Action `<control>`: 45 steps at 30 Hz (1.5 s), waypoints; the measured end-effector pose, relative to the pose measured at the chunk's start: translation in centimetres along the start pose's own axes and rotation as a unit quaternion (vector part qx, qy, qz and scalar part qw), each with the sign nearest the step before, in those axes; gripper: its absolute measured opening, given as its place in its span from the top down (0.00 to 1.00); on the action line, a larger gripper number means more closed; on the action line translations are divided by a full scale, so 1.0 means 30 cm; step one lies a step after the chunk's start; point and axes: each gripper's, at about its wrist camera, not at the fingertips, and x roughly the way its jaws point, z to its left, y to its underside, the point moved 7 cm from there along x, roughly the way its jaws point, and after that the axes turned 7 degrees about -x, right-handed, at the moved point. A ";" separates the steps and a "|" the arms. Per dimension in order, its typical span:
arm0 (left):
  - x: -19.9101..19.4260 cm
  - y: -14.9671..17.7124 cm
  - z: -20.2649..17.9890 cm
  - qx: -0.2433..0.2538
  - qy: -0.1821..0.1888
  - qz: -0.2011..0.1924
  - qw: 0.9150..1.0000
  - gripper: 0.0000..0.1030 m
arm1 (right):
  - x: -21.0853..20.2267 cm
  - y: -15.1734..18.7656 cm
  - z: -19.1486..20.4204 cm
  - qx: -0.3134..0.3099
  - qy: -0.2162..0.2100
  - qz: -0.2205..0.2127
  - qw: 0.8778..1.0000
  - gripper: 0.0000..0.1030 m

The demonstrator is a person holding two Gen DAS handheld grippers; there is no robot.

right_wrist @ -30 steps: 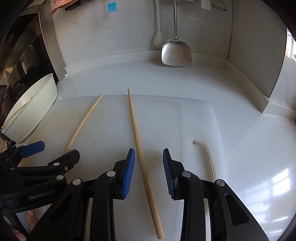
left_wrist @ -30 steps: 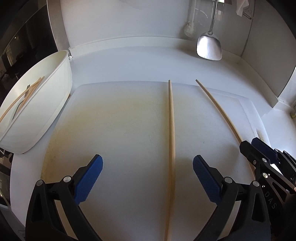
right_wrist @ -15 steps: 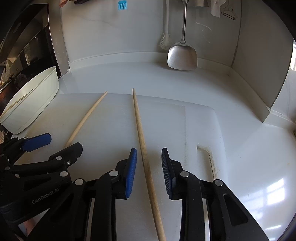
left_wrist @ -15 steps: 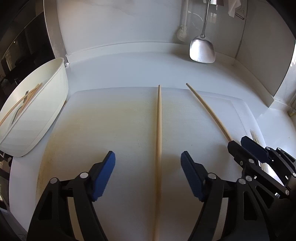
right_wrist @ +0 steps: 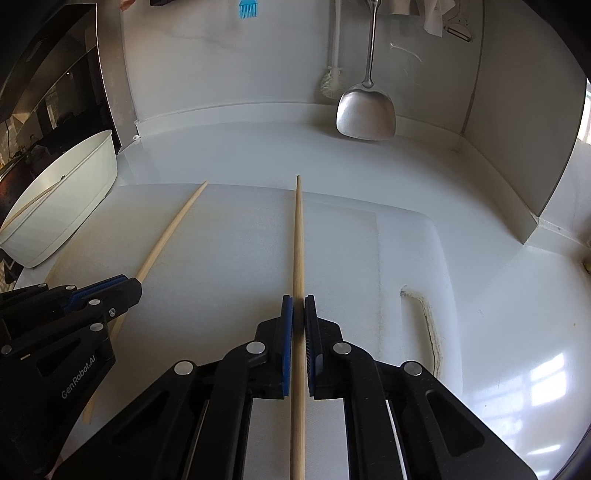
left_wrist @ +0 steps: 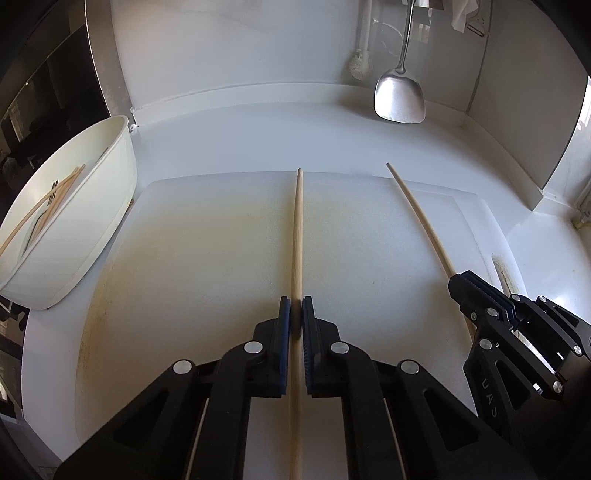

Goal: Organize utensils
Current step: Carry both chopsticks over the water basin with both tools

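Observation:
Two long wooden chopsticks lie on a white cutting board (left_wrist: 207, 236). My left gripper (left_wrist: 296, 301) is shut on the left chopstick (left_wrist: 297, 229), its blue pads pressing the stick on both sides. My right gripper (right_wrist: 298, 300) is shut on the right chopstick (right_wrist: 299, 236) in the same way. Each wrist view shows the other gripper at its edge: the right gripper (left_wrist: 466, 286) holding its chopstick (left_wrist: 421, 218), and the left gripper (right_wrist: 122, 286) holding its chopstick (right_wrist: 170, 232). A white oval tub (left_wrist: 107, 192) at the left holds several chopsticks and a fork.
A steel spatula (left_wrist: 399, 98) hangs on the back wall beside a white brush (left_wrist: 360, 66). A blue brush (right_wrist: 245, 9) hangs higher up. White walls close the counter at the back and right. A dark appliance stands behind the tub (right_wrist: 88, 173).
Both grippers have closed on their chopsticks: the left from wide open, the right from a narrow gap. Each chopstick now sits centred between its pads.

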 end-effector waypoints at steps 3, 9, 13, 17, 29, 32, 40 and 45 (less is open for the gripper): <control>-0.005 0.005 0.016 -0.004 -0.001 0.002 1.000 0.93 | -0.005 0.005 -0.003 0.006 0.000 -0.001 1.000 0.94; -0.033 0.002 0.047 -0.012 0.004 -0.001 1.000 0.93 | -0.029 0.014 0.000 0.016 0.002 -0.008 1.000 0.94; -0.068 -0.009 0.062 -0.014 0.008 -0.006 1.000 0.93 | -0.054 0.004 0.010 0.019 0.001 -0.017 1.000 0.94; -0.118 -0.034 0.089 -0.019 0.009 -0.016 1.000 0.93 | -0.093 -0.017 0.029 0.018 -0.002 -0.027 0.999 0.94; -0.302 -0.150 0.274 -0.046 -0.034 -0.065 0.996 0.93 | -0.237 -0.193 0.167 0.000 -0.038 -0.086 0.996 0.94; -0.349 -0.168 0.354 -0.066 -0.049 -0.068 0.994 0.93 | -0.253 -0.233 0.233 -0.012 -0.054 -0.092 0.994 0.94; -0.427 -0.226 0.581 -0.096 -0.064 -0.082 0.990 0.93 | -0.277 -0.343 0.451 -0.037 -0.077 -0.093 0.992 0.94; -0.419 -0.296 0.768 -0.082 -0.068 -0.085 0.991 0.93 | -0.264 -0.427 0.600 -0.020 -0.067 -0.101 0.992 0.94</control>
